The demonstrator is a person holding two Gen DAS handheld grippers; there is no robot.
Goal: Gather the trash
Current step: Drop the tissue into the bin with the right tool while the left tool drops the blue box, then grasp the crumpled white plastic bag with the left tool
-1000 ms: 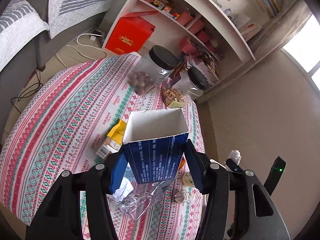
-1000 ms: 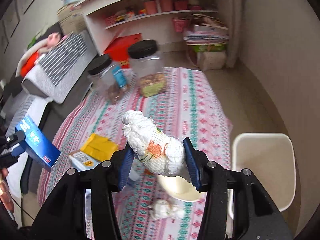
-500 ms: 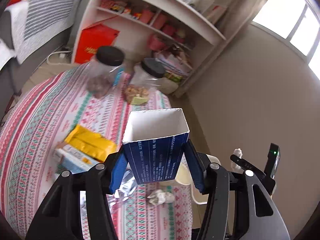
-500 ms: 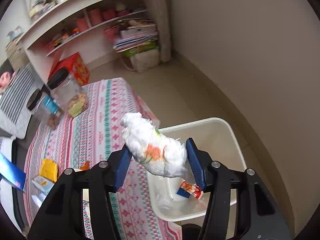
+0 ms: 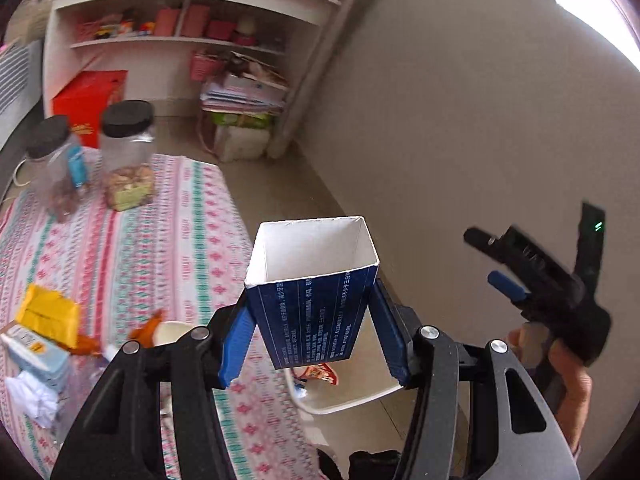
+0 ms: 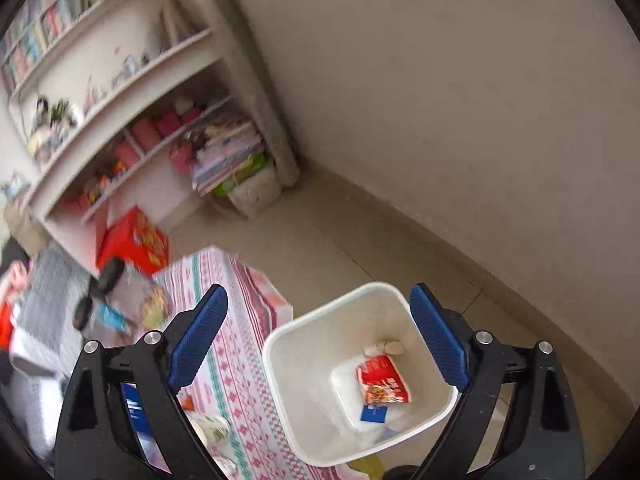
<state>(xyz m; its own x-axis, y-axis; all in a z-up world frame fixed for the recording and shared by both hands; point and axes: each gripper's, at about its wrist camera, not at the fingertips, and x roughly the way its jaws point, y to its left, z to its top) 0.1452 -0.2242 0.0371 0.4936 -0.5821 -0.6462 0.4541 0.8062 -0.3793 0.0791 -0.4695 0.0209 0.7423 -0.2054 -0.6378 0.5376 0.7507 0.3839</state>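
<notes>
Left gripper [image 5: 316,340]: jaws part-open and clamped on a blue carton [image 5: 312,300], open white mouth facing up, both blue pads pressed on its sides. Carton is held over the table edge, partly in front of the white bin [image 5: 360,400] seen below and behind it. Right gripper [image 6: 320,340]: jaws are opening, now wide, nothing is seen between the pads; it is positioned directly above the bin [image 6: 304,380], which sits on the floor just beside the table [image 6: 240,360]. Inside the bin: a red snack wrapper [image 6: 384,380], a small blue scrap [image 6: 374,414], white wadded paper at the bottom [image 6: 348,392]. In the left view the right gripper [image 5: 520,268] is seen at the right, blurred, held by a hand [image 5: 568,380]. On the patterned tablecloth [image 5: 140,248]: two clear jars with black lids [image 5: 128,160], a yellow packet [image 5: 48,316], a pale blue box [image 5: 36,356], crumpled white paper [image 5: 32,396], a paper cup [image 5: 172,332] near the gripper. Shelving [image 5: 180,40] and a red box [image 5: 88,96] are seen behind the table.
</notes>
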